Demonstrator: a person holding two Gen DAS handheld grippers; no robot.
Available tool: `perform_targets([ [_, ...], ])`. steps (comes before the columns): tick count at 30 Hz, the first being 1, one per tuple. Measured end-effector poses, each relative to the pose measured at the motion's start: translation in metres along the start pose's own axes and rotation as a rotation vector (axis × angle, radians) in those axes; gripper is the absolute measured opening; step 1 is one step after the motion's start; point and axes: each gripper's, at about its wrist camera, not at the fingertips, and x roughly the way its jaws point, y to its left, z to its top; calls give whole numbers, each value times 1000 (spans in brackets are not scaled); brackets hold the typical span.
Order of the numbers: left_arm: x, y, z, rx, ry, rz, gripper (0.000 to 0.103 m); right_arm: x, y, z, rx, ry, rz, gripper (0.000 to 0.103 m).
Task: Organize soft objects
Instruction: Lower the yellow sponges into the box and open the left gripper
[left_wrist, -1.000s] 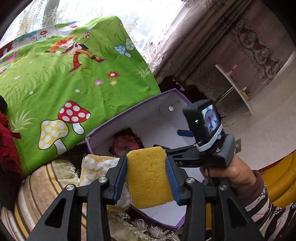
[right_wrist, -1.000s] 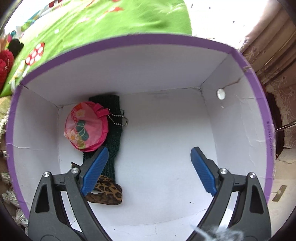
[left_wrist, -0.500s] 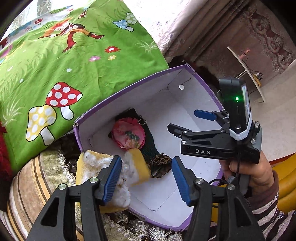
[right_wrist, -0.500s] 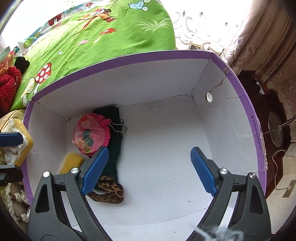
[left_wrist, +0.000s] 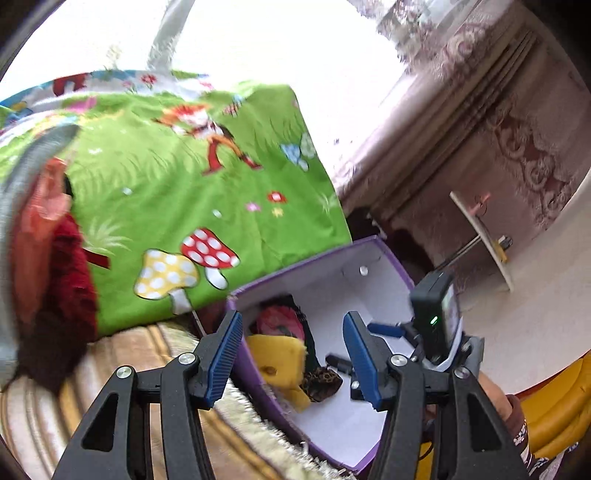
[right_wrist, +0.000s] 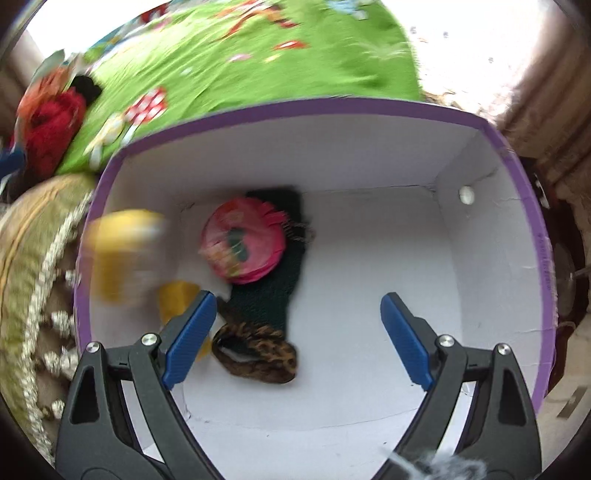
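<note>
The yellow foam sponge pieces lie inside the purple-rimmed white cardboard box, against its left wall, beside the round pink patterned pouch, the dark green knitted piece and the leopard-print fabric item.

The left gripper hangs above the box's left wall with its jaws wide and nothing between them; the right gripper hovers over the box floor, jaws equally wide and empty.

Risks, as I judge them: one yellow piece sits high near the box rim (blurred, so I cannot tell if it has settled) and might tip out — and either gripper dropping low could snag the rim and shift the box.

Only the right wrist view shows the box floor whole. Only the left wrist view shows the green mushroom-print bedspread behind the box, the dark red fuzzy fabric left of it, and the right gripper from outside.
</note>
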Motion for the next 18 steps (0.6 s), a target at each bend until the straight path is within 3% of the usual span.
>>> perform_targets([
  [6, -53, 49, -4, -138, -99, 8, 62, 13, 35, 4, -79, 48, 7, 92],
  [12, -84, 90, -17, -245, -143, 22, 62, 31, 59, 10, -113, 107, 25, 92],
  [18, -106, 104, -28, -228, -192, 29, 62, 40, 68, 12, -98, 151, 9, 92],
])
